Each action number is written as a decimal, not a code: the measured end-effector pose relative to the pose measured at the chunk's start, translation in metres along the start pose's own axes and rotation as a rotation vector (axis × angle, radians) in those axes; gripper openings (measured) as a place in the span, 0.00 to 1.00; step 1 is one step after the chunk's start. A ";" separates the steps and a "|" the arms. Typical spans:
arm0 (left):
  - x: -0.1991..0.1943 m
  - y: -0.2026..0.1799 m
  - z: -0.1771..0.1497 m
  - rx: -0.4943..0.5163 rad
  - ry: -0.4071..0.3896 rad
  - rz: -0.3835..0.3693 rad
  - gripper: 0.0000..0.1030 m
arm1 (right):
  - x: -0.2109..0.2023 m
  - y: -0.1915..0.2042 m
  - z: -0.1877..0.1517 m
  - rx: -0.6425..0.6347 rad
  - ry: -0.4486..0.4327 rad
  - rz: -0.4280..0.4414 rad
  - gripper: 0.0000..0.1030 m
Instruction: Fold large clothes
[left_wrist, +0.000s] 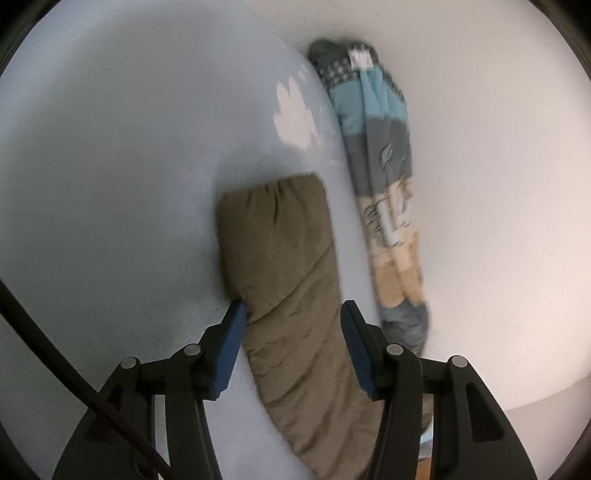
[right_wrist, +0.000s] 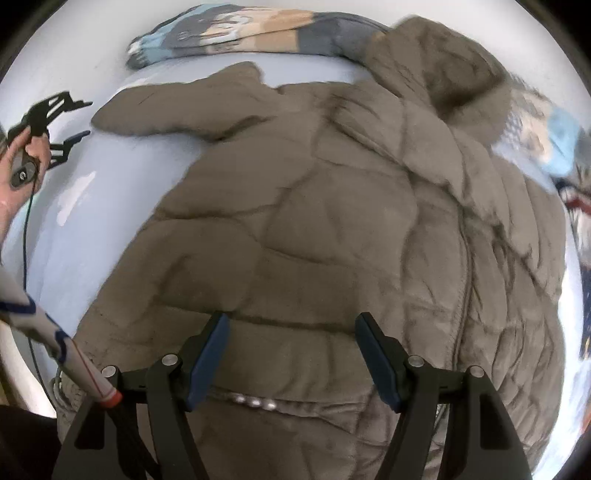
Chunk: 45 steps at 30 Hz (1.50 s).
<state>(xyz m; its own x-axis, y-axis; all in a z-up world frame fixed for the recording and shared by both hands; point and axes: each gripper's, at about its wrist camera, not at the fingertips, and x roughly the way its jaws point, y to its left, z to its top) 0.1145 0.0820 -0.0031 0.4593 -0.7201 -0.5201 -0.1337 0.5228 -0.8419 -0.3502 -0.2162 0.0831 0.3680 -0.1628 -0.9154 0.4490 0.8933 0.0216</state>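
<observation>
A large brown padded jacket (right_wrist: 332, 229) lies spread on the pale counter (right_wrist: 110, 229), its hood (right_wrist: 443, 81) toward the far edge and one sleeve (left_wrist: 284, 266) stretched out flat to the side. The left gripper (left_wrist: 293, 314) is placed over this sleeve: its jaws stand apart on both sides of the sleeve, one pad just beside the cloth edge, but they do not press it, so nothing is held. The right gripper (right_wrist: 291, 325) hangs over the lower body of the jacket with its jaws wide open and empty. I judge that the step in hand is to take the sleeve, so that it can be folded inward over the body. The next move would ask the left jaws to close on the thick padding near the cuff, deep enough that the soft cloth does not slip, and then to carry the sleeve across. Behind the jacket a striped blue, grey and beige cloth (left_wrist: 384, 184) lies along the counter edge. It carries a small white tag (left_wrist: 360, 59), but the writing is too blurred to read. No brand is legible on the jacket.
</observation>
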 end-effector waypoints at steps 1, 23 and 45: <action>0.006 0.000 -0.002 0.004 -0.013 0.023 0.51 | -0.001 -0.003 0.000 0.007 -0.005 0.002 0.73; -0.017 0.022 0.006 -0.052 -0.111 0.023 0.38 | -0.031 0.002 0.061 -0.039 -0.114 0.041 0.73; -0.078 0.034 0.085 0.055 -0.145 0.215 0.52 | 0.165 0.408 0.303 -0.674 -0.165 -0.155 0.78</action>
<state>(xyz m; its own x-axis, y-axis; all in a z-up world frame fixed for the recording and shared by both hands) 0.1490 0.1952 0.0209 0.5471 -0.5192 -0.6566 -0.1953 0.6836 -0.7033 0.1397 -0.0057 0.0627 0.4833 -0.3226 -0.8138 -0.0752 0.9109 -0.4058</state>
